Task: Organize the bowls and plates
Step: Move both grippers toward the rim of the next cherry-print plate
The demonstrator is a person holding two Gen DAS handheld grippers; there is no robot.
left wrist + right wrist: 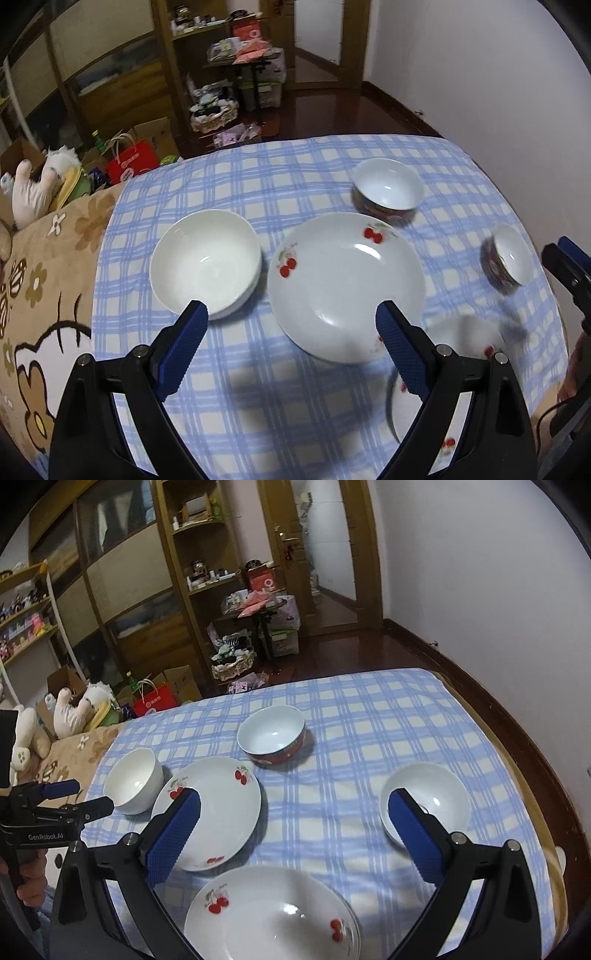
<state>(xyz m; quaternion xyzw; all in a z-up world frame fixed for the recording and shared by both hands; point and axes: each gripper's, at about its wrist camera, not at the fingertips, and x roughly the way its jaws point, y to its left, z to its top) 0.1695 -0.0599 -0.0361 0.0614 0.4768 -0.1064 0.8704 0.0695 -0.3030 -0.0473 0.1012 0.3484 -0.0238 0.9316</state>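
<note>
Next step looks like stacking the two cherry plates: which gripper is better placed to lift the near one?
Probably the right gripper: open, with the near cherry plate lying directly below its fingers. The left gripper hovers over the far cherry plate.

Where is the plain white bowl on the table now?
The plain white bowl sits on the checked cloth near its left edge, just left of a cherry plate; the right wrist view agrees.

On the blue checked cloth before me: a plain white ceramic bowl (133, 781) upright at far left, a cherry-printed white plate (212, 812) just beside it, a second cherry plate (271, 915) nearest me, a red-sided bowl (272, 734) farthest, and a small dark-patterned bowl (424, 805) right.
</note>
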